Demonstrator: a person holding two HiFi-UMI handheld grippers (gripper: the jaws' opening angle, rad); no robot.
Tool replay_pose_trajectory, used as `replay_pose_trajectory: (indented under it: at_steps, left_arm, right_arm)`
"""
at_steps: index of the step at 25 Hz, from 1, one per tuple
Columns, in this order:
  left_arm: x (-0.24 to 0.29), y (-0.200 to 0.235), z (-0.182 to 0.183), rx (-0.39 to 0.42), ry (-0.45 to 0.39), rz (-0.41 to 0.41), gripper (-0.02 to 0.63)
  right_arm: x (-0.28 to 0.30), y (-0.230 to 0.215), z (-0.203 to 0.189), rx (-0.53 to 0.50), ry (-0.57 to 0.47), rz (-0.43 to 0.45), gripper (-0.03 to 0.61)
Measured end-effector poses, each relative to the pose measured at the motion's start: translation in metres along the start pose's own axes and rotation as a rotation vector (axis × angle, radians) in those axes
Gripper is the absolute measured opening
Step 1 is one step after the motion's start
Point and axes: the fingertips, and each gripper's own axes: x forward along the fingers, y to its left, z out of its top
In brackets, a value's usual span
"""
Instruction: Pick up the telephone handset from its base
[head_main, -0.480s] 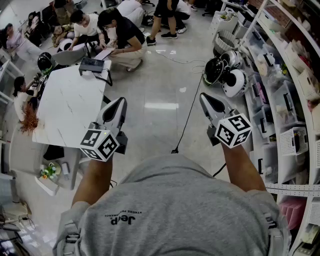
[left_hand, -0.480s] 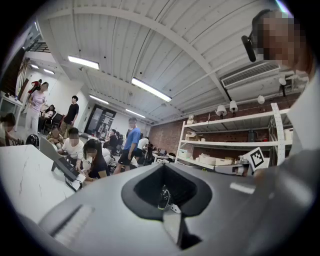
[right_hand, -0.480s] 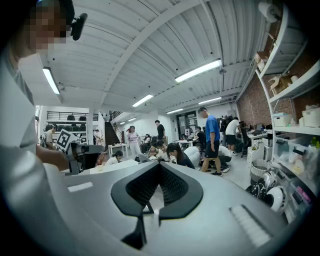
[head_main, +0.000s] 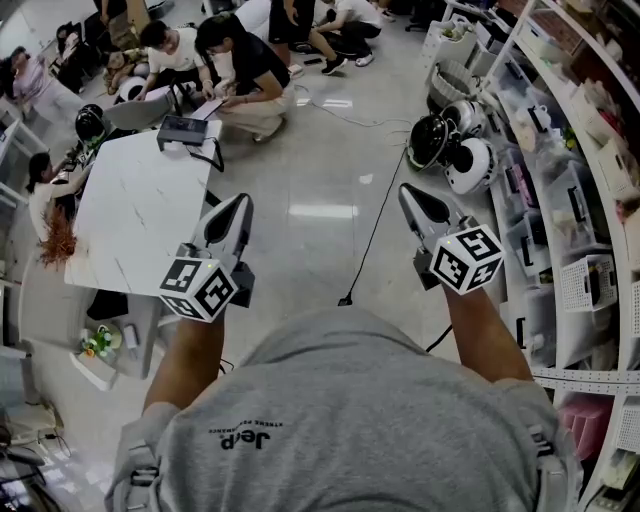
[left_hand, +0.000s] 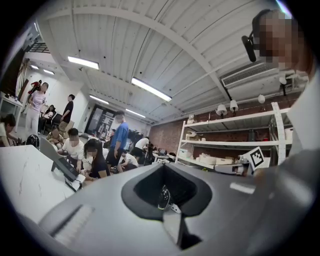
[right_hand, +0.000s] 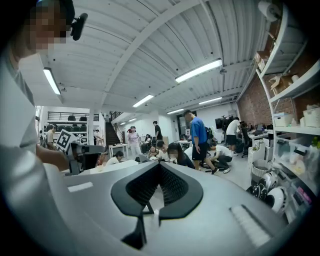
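No telephone or handset shows in any view. In the head view my left gripper (head_main: 238, 206) is held level in the air over the floor, beside the corner of a white table (head_main: 130, 215). Its jaws are shut with nothing between them, as the left gripper view (left_hand: 163, 166) also shows. My right gripper (head_main: 412, 196) hangs over the bare floor at the right, tipped slightly down. Its jaws look shut and hold nothing, and the right gripper view (right_hand: 159, 166) shows the same. Each gripper carries its marker cube near the hand.
A dark device (head_main: 184, 130) sits at the white table's far end. Several people (head_main: 245, 70) sit or crouch on the floor beyond. Shelves with bins (head_main: 565, 200) line the right side, with round black-and-white objects (head_main: 450, 150) at their foot. A black cable (head_main: 375, 240) crosses the floor.
Both grippers stay where they were. Only the people at the far end of the room have shifted.
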Motion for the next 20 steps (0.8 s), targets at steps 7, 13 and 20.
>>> replay_pose_trajectory:
  at_steps: [7, 13, 20]
  left_arm:
    - [0.008, -0.005, 0.002, 0.002, 0.001, -0.003, 0.054]
    - [0.016, -0.015, 0.000, 0.004, 0.002, -0.001, 0.054]
    - [0.036, -0.051, -0.001, 0.001, 0.012, -0.037, 0.297]
  right_arm:
    - [0.001, -0.007, 0.002, -0.010, 0.003, 0.004, 0.003]
    - [-0.005, -0.019, 0.005, 0.003, -0.022, 0.006, 0.003]
    - [-0.024, -0.042, 0.009, 0.014, -0.037, 0.047, 0.005]
